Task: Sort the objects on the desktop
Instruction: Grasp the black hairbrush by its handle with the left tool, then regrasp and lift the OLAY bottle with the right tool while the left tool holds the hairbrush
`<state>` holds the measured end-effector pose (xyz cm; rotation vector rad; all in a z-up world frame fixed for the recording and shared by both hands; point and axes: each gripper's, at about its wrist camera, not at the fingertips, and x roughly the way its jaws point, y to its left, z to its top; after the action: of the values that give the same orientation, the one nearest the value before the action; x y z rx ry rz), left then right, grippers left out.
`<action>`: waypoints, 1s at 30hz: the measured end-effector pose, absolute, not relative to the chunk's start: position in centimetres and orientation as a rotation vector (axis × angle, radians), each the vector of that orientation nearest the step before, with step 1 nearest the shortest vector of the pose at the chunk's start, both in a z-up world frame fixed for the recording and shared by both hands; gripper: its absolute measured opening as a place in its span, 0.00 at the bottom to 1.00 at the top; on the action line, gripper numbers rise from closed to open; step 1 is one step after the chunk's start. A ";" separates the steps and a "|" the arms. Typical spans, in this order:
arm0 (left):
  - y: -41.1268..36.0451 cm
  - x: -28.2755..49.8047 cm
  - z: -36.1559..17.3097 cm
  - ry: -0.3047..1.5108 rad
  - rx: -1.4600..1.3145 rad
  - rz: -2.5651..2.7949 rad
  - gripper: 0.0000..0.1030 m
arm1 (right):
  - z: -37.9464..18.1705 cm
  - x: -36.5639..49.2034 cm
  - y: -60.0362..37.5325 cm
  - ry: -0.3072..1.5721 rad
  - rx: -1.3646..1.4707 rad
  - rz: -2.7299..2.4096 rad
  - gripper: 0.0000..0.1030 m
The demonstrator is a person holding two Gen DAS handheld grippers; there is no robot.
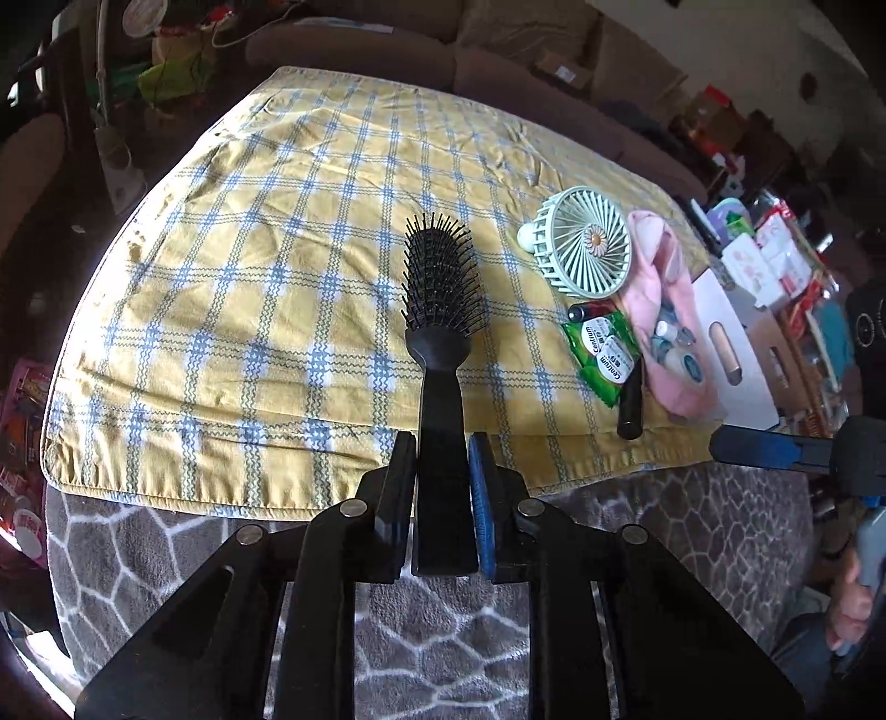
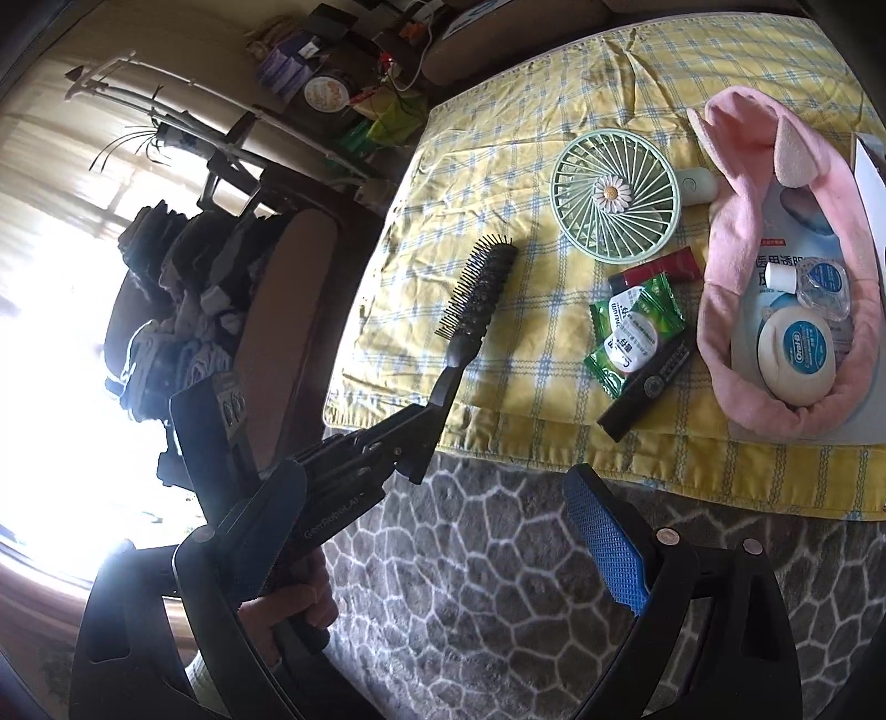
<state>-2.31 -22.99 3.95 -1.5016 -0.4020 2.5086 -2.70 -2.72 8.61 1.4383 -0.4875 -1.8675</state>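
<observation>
My left gripper [image 1: 442,471] is shut on the handle of a black hairbrush [image 1: 441,288] and holds it over the near edge of the yellow plaid cloth [image 1: 249,266]. In the right wrist view the hairbrush [image 2: 476,299] sticks out of the left gripper [image 2: 429,412] at the cloth's left front. My right gripper [image 2: 443,531] is open and empty above the grey rug, near the table's front edge. A green mini fan [image 2: 614,194], green Centrum packets [image 2: 634,332], a red tube [image 2: 664,266] and a black tube [image 2: 645,387] lie on the cloth.
A pink fabric basket [image 2: 720,266] at the right holds a dental floss case [image 2: 797,354], a small bottle and a pouch. A white box [image 1: 731,343] stands beside it. A grey patterned rug [image 2: 498,581] lies below. A sofa [image 1: 387,50] stands behind the table.
</observation>
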 end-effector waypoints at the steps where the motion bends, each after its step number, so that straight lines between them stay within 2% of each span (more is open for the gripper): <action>1: -23.2 -2.4 3.9 -0.409 -1.502 2.512 0.17 | 8.9 -2.6 -2.6 -0.484 1.434 -1.869 0.93; 6: -23.5 -2.6 4.0 -0.407 -1.490 2.524 0.17 | 12.5 -2.7 1.4 -0.468 1.326 -1.973 0.93; 10: -23.5 -2.6 4.5 -0.406 -1.481 2.557 0.29 | 15.6 -4.5 8.8 -0.511 1.253 -2.154 0.93; 11: -23.4 -2.5 5.1 -0.400 -1.456 2.573 0.29 | 16.0 -6.2 12.9 -0.540 1.267 -2.244 0.92; 12: -23.2 -2.3 5.8 -0.389 -1.423 2.592 0.31 | 16.0 -6.2 12.9 -0.540 1.267 -2.244 0.90; 14: -22.5 -2.0 7.5 -0.348 -1.358 2.629 0.36 | 15.6 -7.9 16.3 -0.523 1.310 -2.343 0.80; 15: -21.9 -1.9 8.4 -0.327 -1.324 2.632 0.38 | 15.1 -8.8 17.6 -0.497 1.346 -2.380 0.79; 16: -21.1 -1.7 9.2 -0.313 -1.290 2.623 0.43 | 13.3 -10.6 18.9 -0.423 1.444 -2.396 0.74; 17: -20.2 -1.5 9.9 -0.304 -1.255 2.607 0.45 | 13.3 -10.6 18.9 -0.423 1.444 -2.396 0.65; 20: -16.5 -1.2 11.3 -0.298 -1.191 2.528 0.50 | 10.0 -12.4 18.5 -0.331 1.581 -2.331 0.53; 25: -8.4 -2.0 12.2 -0.235 -1.159 2.381 0.51 | 7.2 -14.4 17.1 -0.216 1.649 -2.300 0.53; 30: -1.1 -3.2 11.5 -0.137 -1.160 2.292 0.51 | 5.1 -15.7 16.1 -0.116 1.720 -2.260 0.58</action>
<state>-3.23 -1.14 11.48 -1.1597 -0.1366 2.2922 -15.74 16.05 5.10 1.7204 -0.1165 -2.2604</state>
